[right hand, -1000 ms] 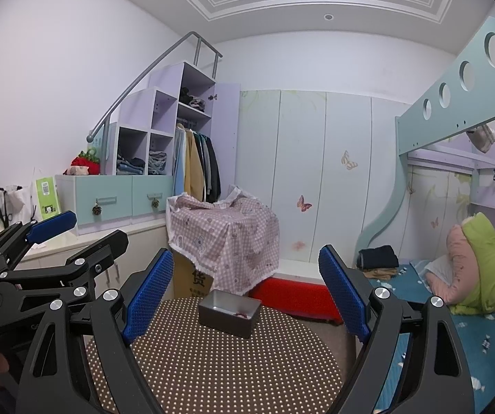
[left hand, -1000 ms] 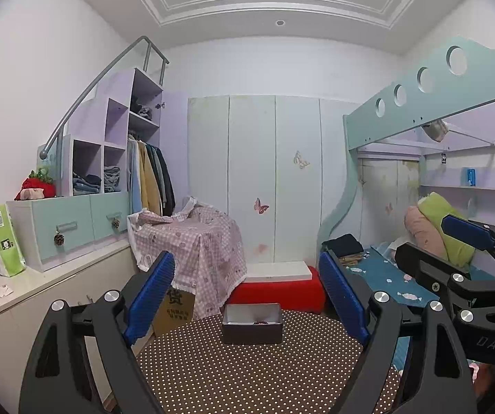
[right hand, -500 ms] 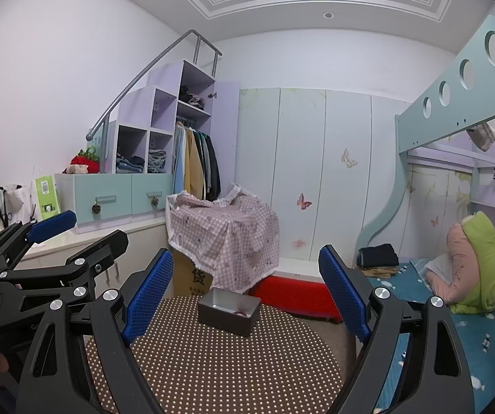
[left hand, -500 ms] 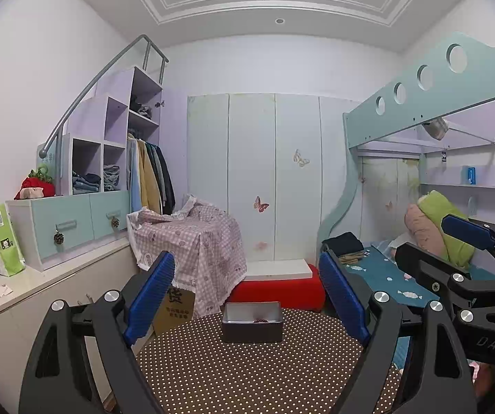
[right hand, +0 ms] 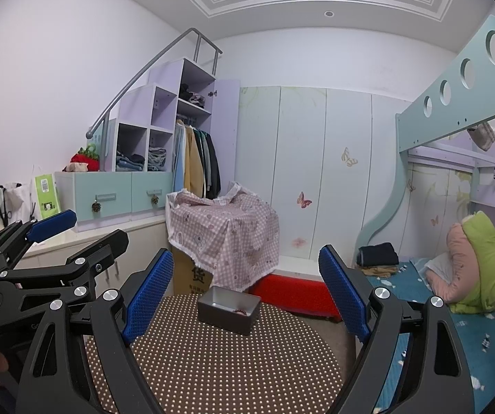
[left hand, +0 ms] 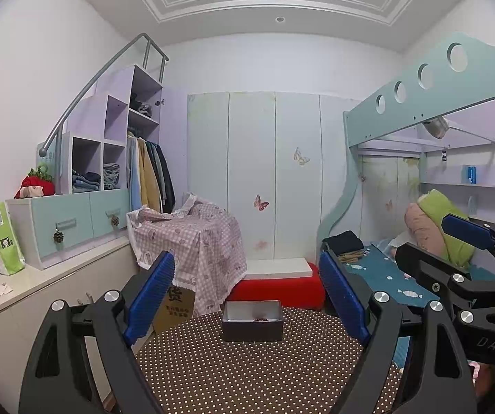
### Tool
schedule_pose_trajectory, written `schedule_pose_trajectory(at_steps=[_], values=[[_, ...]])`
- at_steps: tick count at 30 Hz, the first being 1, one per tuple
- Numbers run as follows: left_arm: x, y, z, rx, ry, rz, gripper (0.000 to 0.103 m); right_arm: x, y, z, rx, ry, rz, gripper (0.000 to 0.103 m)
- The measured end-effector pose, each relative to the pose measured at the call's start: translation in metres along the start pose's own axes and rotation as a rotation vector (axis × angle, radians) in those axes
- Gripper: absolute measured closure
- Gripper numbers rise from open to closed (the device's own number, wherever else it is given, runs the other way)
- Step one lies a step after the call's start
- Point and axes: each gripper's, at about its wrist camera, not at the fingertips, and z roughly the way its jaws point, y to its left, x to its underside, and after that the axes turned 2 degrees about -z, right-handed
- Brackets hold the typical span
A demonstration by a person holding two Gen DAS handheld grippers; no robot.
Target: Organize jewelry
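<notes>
inside the gray tin [left hand: 252, 325], small dark-red jewelry [left hand: 259, 319]

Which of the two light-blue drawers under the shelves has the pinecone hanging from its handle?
The left drawer: a pinecone hangs from its handle. The right drawer carries a different, rounder ornament.

White walls, pale wardrobe [left hand: 271, 176], lilac stair shelves [left hand: 109, 145], teal bunk bed [left hand: 430, 96], checked cloth-covered box [left hand: 192, 238]

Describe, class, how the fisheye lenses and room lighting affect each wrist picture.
Left wrist view: dark vignette corners, bed frame bowed, even light, tin sharp. Right wrist view: same bending at the handrail, soft indoor light, dotted table free of glare.
</notes>
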Motion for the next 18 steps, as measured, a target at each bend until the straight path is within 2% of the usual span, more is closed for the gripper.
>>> schedule_pose_trajectory(at_steps=[18], values=[[0.0009, 0.0068, 0.0040, 0.002, 0.006, -0.004, 0.020, 0.0017, 0.0011, -0.0018, -0.001, 0.004, 0.002, 0.020]])
